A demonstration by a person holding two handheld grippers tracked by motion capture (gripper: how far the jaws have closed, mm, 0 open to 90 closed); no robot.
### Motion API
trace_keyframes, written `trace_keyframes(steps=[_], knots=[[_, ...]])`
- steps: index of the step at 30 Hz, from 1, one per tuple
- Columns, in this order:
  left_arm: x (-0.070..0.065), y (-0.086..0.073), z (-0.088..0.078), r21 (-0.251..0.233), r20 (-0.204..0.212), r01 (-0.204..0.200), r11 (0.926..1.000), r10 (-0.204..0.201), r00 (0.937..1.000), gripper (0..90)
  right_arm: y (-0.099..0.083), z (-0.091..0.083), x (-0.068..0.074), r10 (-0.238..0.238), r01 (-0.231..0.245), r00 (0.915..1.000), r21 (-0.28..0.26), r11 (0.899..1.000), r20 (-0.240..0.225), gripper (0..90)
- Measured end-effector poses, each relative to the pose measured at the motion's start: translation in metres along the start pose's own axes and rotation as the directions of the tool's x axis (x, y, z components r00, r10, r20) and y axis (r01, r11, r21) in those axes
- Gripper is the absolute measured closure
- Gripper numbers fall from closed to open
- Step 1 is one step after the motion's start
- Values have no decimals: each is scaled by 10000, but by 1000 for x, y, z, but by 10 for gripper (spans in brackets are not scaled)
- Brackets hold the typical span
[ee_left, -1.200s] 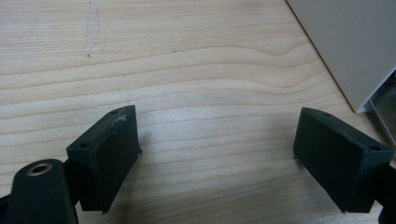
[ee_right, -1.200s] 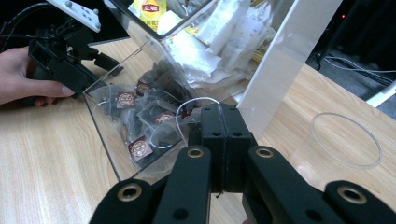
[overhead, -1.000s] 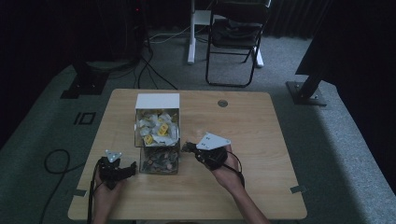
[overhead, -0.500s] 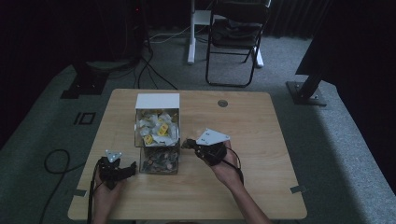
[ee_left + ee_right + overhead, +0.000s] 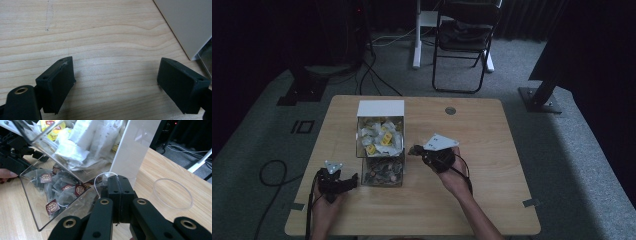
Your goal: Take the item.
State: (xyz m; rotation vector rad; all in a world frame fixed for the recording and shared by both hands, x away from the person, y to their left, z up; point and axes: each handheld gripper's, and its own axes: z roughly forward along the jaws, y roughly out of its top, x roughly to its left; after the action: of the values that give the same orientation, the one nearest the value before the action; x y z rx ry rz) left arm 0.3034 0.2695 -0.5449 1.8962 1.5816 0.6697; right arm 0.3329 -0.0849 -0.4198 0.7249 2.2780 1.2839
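Your left gripper (image 5: 353, 180) rests low on the wooden table (image 5: 492, 200) with its jaws spread wide and nothing between them, just beside the clear two-tier box (image 5: 380, 150) of tea bags. To its right, your right gripper (image 5: 117, 185) has its jaws pressed together, pinching the thin white string (image 5: 100, 177) of a tea bag (image 5: 80, 190) at the box's lower compartment. A clear plastic cup (image 5: 172, 197) stands farther right.

High view: fixed above your near side, looking forward and down on the whole table (image 5: 492, 200) and the floor beyond. Left gripper view: rides your left gripper (image 5: 116, 82), close over bare wood at the dispenser's (image 5: 185, 25) corner. Right gripper view: looks along your right gripper (image 5: 117, 195) into that clear box (shared with both other views).
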Motion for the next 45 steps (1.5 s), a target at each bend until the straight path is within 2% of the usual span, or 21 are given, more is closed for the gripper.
trace_keyframes(steps=[28, 45], knots=[[0, 0, 0, -18, 0, 4, 10000, -4, 10000, 151, -2, 14, -19, 576, -579, 9970, 47, 9983, 522, 900], [0, 0, 0, -25, -2, 5, 10000, -5, 10000, 151, -4, 21, -31, 932, -940, 9916, 46, 9956, 901, 900]])
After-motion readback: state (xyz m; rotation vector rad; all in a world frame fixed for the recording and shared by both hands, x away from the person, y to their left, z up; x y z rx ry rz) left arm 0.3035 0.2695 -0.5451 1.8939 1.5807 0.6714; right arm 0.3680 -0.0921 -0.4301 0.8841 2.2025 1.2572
